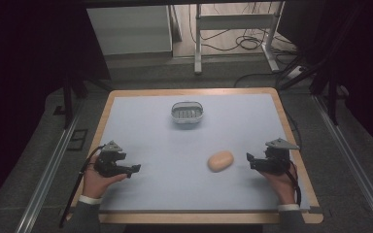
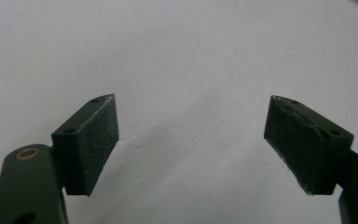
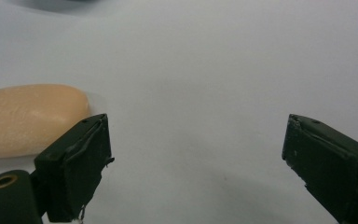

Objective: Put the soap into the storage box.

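Two grippers are hovering with jaws spread, and nothing is sitting between them.

Nearest, the right gripper (image 3: 196, 154) is holding its jaws wide apart over bare mat, and the tan oval soap (image 3: 28, 119) is lying just outside its left jaw, partly hidden behind that jaw and cut off by the frame's left edge; whether they are touching is hard to tell. The left gripper (image 2: 191, 140) is likewise keeping its jaws spread over the pale blue mat (image 2: 182, 51), well apart from the soap. Farther ahead of both, the grey basket-like dish (image 1: 187, 112) is sitting near the mat's far edge, its contents too small to make out.
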A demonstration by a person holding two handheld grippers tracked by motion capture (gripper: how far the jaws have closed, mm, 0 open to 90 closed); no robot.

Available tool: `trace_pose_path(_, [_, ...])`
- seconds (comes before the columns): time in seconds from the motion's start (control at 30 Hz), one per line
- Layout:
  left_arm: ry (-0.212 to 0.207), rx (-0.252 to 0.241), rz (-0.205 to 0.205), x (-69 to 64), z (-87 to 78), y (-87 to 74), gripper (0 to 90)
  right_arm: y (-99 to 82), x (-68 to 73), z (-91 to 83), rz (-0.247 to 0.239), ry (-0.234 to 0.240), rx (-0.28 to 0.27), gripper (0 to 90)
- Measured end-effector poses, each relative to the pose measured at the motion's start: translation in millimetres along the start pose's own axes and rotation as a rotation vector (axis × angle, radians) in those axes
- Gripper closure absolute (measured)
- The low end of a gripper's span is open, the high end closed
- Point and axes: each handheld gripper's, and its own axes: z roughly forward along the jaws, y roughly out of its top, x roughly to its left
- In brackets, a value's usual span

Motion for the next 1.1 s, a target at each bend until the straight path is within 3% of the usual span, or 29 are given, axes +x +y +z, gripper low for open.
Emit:
trace_pose_path(0.17, [0.004, 0.004, 0.002, -3.1, -2.0, 0.5, 18.1, -4.3, -1.9, -4.0, -0.017, 0.013, 0.025, 9.0])
trace_pose_path(0.23, [0.009, 0.003, 0.000, -5.4, -3.3, 0.8, 18.1, -5.6, -0.7, -7.2, -0.044, -0.001, 0.033, 9.6])
trace_pose_path(0.27, [0.012, 0.003, -0.005, -7.6, -4.1, 0.8, 18.0, -5.3, 0.1, -10.9, -0.074, 0.015, 0.037, 12.4])
trace_pose_path(0.53, [0.015, 0.006, -0.003, -11.5, -4.2, -2.5, 18.0, -4.1, -1.9, -25.0, -0.066, 0.060, 0.005, 20.2])
trace_pose_path(0.83, [0.009, 0.003, -0.002, -6.4, -0.2, -1.8, 18.0, -9.5, -1.8, -23.2, -0.086, 0.043, 0.024, 20.6])
trace_pose_path(0.93, [0.005, 0.006, -0.002, -5.7, 1.2, -1.7, 17.9, -11.4, 0.6, -22.1, -0.102, 0.060, 0.035, 20.5])
trace_pose_path(1.1, [0.003, 0.011, 0.002, -6.7, 2.2, -1.6, 17.9, -11.8, 0.1, -22.7, -0.088, 0.056, 0.039, 20.6])
